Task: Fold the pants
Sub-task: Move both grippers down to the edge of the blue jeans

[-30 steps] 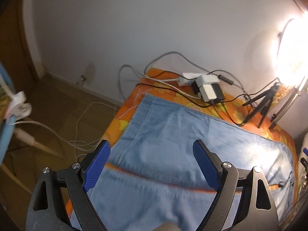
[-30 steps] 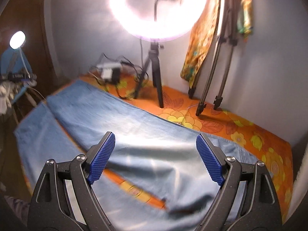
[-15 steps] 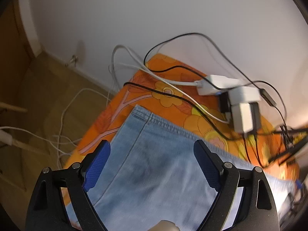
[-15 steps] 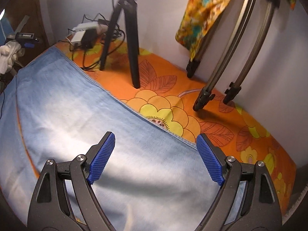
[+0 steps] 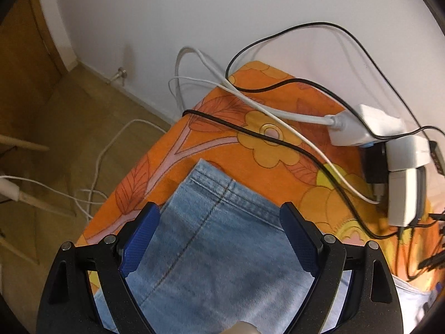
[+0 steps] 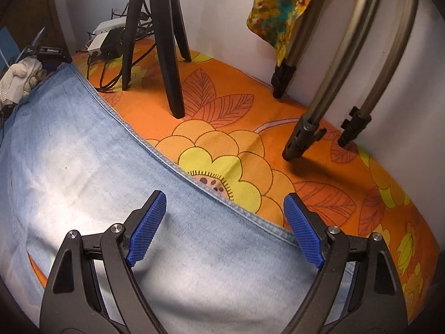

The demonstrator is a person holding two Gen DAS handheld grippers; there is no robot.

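your left gripper [image 5: 219, 239] hangs over the hem end of the pants [image 5: 211, 250], its fingers [image 5: 141, 239] spread wide with nothing between them but air; the denim lies flat below. your right gripper [image 6: 225, 228] is likewise wide open and empty, poised over the far long edge of the pants [image 6: 111, 194], where the stitched seam meets the orange flowered cloth [image 6: 250, 128] that covers the desk. the pants lie spread out across that cloth, one leg end near the desk's left corner.

watch these risks. at the hem corner, if you close too shallow you may catch only the top layer of denim, and the leg would separate as you lift; i judge you need both layers in the fingers. close too deep and you could pinch the flowered cloth too, dragging it and everything on it. the black cable [image 5: 278, 142] and white cable [image 5: 250, 97] run just beyond the hem toward the power strip [image 5: 361, 128] and the adapters, so a forward overshoot of the left fingers could snag them. on the right, the black tripod leg [image 6: 169, 64] and the metal stand legs [image 6: 306, 128] stand on the cloth near the seam; a wide sweep during the fold could knock them. uneven lift between your two hands would skew the fold.
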